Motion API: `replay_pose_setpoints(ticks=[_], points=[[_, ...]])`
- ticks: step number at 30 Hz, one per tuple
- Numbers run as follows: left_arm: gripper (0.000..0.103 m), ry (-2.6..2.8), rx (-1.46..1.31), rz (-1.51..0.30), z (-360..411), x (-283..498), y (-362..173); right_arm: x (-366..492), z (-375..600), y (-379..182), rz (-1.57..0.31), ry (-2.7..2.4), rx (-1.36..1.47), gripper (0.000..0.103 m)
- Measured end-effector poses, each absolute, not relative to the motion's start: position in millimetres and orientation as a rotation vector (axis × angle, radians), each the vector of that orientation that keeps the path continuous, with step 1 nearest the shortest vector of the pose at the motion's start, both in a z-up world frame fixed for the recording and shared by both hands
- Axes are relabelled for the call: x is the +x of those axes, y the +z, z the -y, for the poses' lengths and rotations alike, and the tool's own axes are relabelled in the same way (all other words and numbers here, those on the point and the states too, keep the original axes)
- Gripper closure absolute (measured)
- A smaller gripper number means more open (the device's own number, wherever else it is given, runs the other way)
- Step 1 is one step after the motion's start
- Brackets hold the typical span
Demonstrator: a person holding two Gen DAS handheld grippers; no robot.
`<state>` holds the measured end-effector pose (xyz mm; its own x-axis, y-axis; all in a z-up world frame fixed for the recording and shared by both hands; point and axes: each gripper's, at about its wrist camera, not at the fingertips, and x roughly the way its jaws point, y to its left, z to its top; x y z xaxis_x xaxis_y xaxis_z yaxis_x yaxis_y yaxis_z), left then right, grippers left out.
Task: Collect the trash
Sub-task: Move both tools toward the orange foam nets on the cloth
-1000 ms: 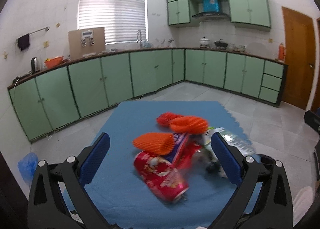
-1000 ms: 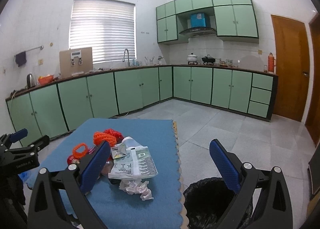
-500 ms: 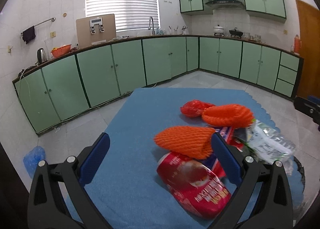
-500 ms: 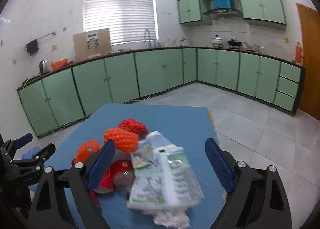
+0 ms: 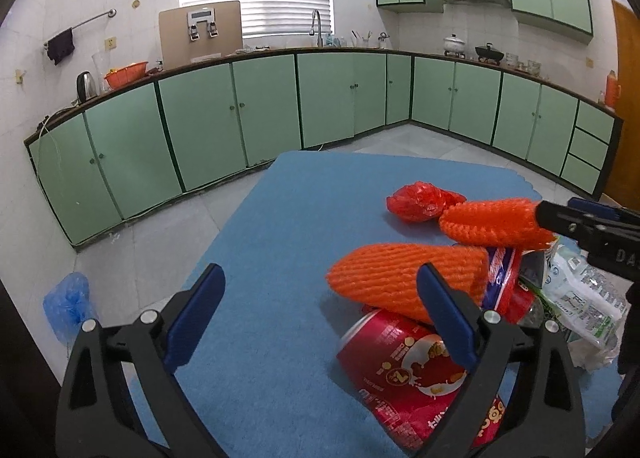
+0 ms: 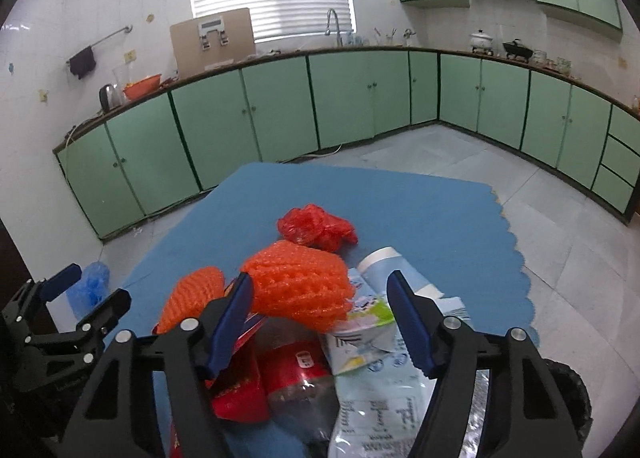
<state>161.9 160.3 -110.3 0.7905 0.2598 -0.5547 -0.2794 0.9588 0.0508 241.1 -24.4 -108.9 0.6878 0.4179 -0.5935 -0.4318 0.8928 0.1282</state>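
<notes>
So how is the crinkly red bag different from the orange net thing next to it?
The red bag is shiny, crumpled plastic; the orange foam net is matte with a woven mesh pattern. The red bag lies directly on the blue mat, farther back; the orange net sits on top of the trash pile, nearer the right gripper. The bag looks smaller than the net. Both are soft and lie loose, with nothing gripping them.
</notes>
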Motion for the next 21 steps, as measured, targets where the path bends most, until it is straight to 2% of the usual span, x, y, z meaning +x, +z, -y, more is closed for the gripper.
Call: replay_pose_setpoints(ticks=[3,5,6,8,10,12,13,14,17,19,21], points=[[0.009,0.285,-0.045,-0.599,-161,164,-113,245,19,-113,-0.691,0.507,-0.023,0.046],[0.009,0.284,-0.048,-0.604,-161,166,-115,247,16,-116,-0.709,0.543,-0.023,0.064],[0.009,0.283,-0.049,-0.605,-161,166,-115,248,15,-118,-0.72,0.567,-0.021,0.069],[0.009,0.28,-0.052,-0.607,-161,167,-116,247,14,-120,-0.726,0.597,-0.021,0.083],[0.009,0.276,-0.048,-0.608,-160,167,-117,243,14,-118,-0.722,0.609,-0.034,0.086],[0.009,0.279,-0.045,-0.605,-161,167,-117,240,19,-112,-0.712,0.61,-0.033,0.085],[0.009,0.277,-0.048,-0.605,-161,167,-117,239,20,-110,-0.707,0.61,-0.034,0.081],[0.009,0.273,-0.055,-0.605,-160,168,-117,237,20,-108,-0.703,0.61,-0.035,0.07],[0.009,0.26,-0.061,-0.6,-157,169,-115,235,25,-98,-0.671,0.586,-0.029,0.052],[0.009,0.254,-0.048,-0.59,-153,171,-113,241,27,-93,-0.657,0.559,-0.014,0.043],[0.009,0.253,-0.033,-0.578,-150,174,-111,250,26,-92,-0.655,0.533,-0.009,0.041]])
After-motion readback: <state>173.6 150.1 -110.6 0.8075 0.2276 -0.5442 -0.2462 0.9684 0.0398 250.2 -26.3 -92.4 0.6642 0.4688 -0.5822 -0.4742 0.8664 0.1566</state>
